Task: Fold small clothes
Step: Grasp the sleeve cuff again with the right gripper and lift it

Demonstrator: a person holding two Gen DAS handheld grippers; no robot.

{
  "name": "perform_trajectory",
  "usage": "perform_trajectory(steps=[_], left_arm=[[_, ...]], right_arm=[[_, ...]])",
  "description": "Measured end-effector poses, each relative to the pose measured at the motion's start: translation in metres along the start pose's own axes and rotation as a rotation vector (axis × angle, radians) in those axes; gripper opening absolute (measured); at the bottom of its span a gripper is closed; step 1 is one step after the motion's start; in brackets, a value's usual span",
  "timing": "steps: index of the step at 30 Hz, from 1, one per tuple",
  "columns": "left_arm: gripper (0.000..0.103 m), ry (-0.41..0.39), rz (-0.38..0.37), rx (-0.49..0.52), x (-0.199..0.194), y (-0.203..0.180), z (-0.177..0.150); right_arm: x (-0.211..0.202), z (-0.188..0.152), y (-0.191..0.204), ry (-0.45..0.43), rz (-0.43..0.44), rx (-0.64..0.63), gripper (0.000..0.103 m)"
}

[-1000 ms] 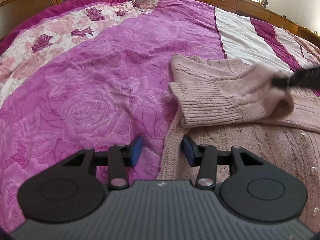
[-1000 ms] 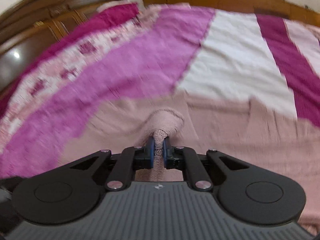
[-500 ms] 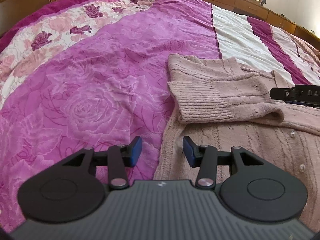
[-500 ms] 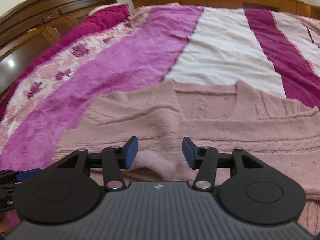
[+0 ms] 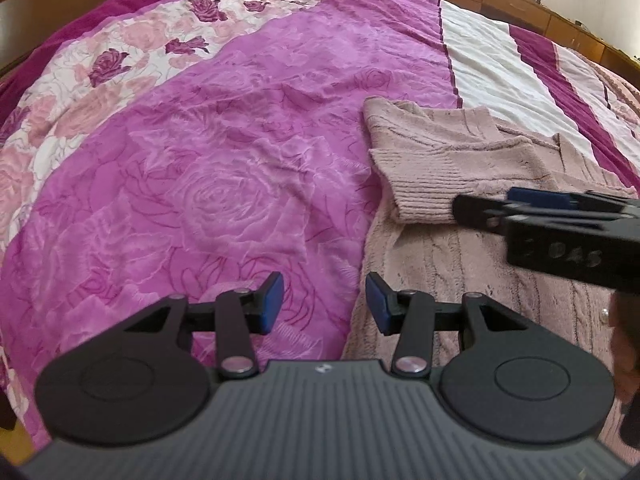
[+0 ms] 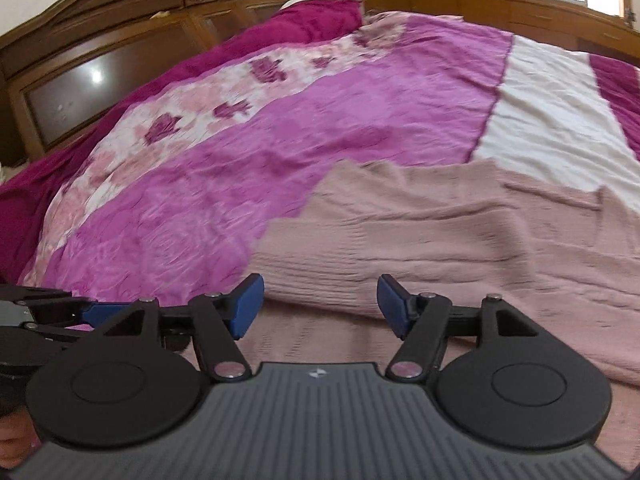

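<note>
A dusty-pink knitted cardigan (image 5: 452, 248) lies flat on the bed, one sleeve (image 5: 432, 184) folded across its chest with the ribbed cuff at the left. It also shows in the right wrist view (image 6: 460, 248). My left gripper (image 5: 324, 304) is open and empty, hovering over the cardigan's left edge. My right gripper (image 6: 320, 306) is open and empty, just above the cardigan body below the folded sleeve; it shows from the side in the left wrist view (image 5: 552, 216).
The bed is covered by a magenta rose-pattern quilt (image 5: 200, 184) with white and dark stripes (image 5: 496, 64). A dark wooden headboard (image 6: 120, 60) stands at the left, wooden cabinets (image 6: 500, 8) behind.
My right gripper opened and let go of the sleeve, which now lies across the cardigan, then drew back toward me and left. My left gripper stayed open, shifting slightly.
</note>
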State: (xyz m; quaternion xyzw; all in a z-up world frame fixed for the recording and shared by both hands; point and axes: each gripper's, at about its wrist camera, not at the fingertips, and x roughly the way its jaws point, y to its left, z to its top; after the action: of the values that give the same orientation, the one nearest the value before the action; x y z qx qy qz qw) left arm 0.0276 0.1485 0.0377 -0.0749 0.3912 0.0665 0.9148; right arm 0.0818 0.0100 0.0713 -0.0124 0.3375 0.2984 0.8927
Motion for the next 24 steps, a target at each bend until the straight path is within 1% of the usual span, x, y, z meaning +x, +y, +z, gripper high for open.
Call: perform_trajectory(steps=[7,15,16,18,19,20,21,22,23,24], left_arm=[[0.047,0.003,0.000,-0.021,0.001,0.008,-0.003],[0.047,0.009,-0.001,-0.034,0.005,0.014,-0.005],[0.047,0.008,-0.002,-0.035,0.005,0.014,-0.005],[0.047,0.007,-0.002,-0.037,0.005,0.015,-0.005],[0.047,0.007,-0.001,-0.039,0.004,0.015,-0.005],[0.047,0.006,0.000,-0.041,0.004,0.016,-0.005],[0.047,0.006,0.001,-0.043,0.004,0.016,-0.005],[0.047,0.005,0.003,-0.045,0.004,0.017,-0.004],[0.047,0.004,0.006,-0.048,0.004,0.017,-0.004],[0.047,0.003,0.009,-0.049,0.003,0.017,-0.004]], right_arm=[[0.026,0.001,0.014,0.030,0.045,0.000,0.070],[0.050,0.000,0.015,0.047,0.037,0.006,0.070],[0.052,-0.001,0.015,0.045,0.030,0.005,0.067],[0.052,-0.002,0.014,0.030,0.016,0.006,0.056],[0.051,-0.002,0.013,0.024,0.015,0.009,0.048],[0.049,-0.003,0.010,0.014,0.032,0.020,0.042],[0.048,-0.003,0.009,0.007,0.052,0.031,0.029],[0.046,-0.003,0.008,-0.003,0.062,0.038,0.020],[0.042,-0.003,0.008,-0.019,0.059,0.037,0.017],[0.039,-0.002,0.008,-0.033,0.058,0.037,0.016]])
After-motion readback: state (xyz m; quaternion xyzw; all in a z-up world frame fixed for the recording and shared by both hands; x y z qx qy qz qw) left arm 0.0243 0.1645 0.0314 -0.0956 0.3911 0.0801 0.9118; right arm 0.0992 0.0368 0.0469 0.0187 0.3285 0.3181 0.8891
